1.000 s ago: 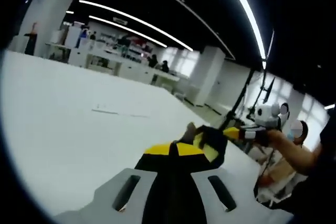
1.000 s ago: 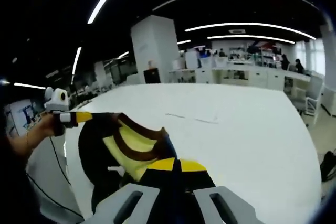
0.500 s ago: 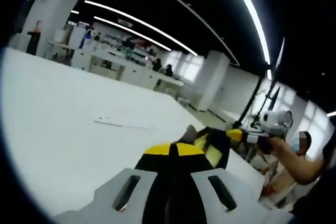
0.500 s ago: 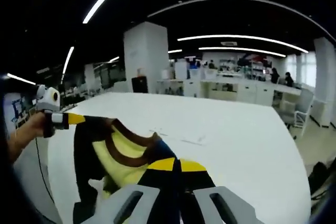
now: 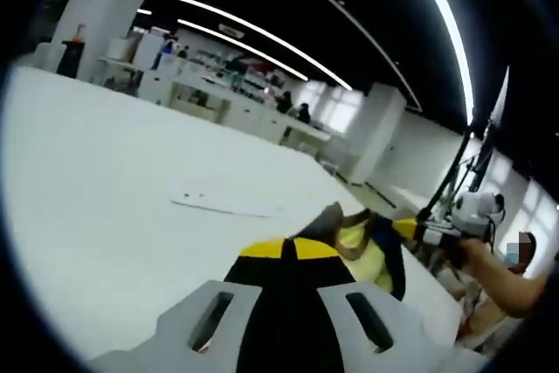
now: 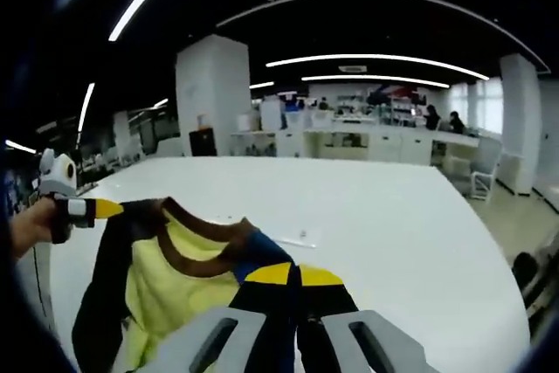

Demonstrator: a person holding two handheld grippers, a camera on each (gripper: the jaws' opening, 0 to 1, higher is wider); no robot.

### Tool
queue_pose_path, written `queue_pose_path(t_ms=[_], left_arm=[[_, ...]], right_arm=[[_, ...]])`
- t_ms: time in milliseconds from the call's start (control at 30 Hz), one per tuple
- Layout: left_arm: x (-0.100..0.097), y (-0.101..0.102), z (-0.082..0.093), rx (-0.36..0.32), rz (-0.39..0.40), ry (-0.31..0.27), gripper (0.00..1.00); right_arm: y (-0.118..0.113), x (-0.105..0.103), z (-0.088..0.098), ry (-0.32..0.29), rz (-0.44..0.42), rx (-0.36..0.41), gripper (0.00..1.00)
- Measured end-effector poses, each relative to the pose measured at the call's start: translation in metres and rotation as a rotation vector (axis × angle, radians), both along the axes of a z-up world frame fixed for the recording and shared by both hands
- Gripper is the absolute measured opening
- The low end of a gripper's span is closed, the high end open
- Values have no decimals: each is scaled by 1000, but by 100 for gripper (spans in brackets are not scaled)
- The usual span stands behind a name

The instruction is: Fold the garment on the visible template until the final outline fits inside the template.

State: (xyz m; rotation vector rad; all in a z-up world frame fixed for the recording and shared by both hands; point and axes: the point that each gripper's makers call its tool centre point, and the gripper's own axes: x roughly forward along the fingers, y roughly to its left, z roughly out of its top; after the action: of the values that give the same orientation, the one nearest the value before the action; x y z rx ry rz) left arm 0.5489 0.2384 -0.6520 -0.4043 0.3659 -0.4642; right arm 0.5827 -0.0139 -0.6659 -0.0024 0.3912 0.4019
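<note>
Two claws [image 6: 293, 275] [image 5: 288, 249] at the garment's [image 6: 162, 281] shoulders.

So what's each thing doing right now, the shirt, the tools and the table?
garment: lifted off the table, hanging spread between both tools.
left tool: shut on the garment's one shoulder.
right tool: shut on the garment's other shoulder.
table: white, with thin template lines marked on it.

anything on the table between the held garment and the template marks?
Nothing visible. Both grippers, left gripper and right gripper, hold the garment up by its collar edge; the white table toward the faint template marks looks bare.
</note>
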Motion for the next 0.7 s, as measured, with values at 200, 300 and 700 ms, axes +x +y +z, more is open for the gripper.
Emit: queue_pose_path(t_ms=[200, 300, 700], left_arm=[[21, 11, -45, 152, 52, 90, 0], [32, 7, -61, 164, 48, 103, 0], [56, 1, -103, 287, 16, 153, 0]], right_arm=[[1, 22, -25, 34, -37, 8, 0], [5, 34, -39, 51, -44, -1, 0], [1, 57, -97, 169, -79, -44, 0]])
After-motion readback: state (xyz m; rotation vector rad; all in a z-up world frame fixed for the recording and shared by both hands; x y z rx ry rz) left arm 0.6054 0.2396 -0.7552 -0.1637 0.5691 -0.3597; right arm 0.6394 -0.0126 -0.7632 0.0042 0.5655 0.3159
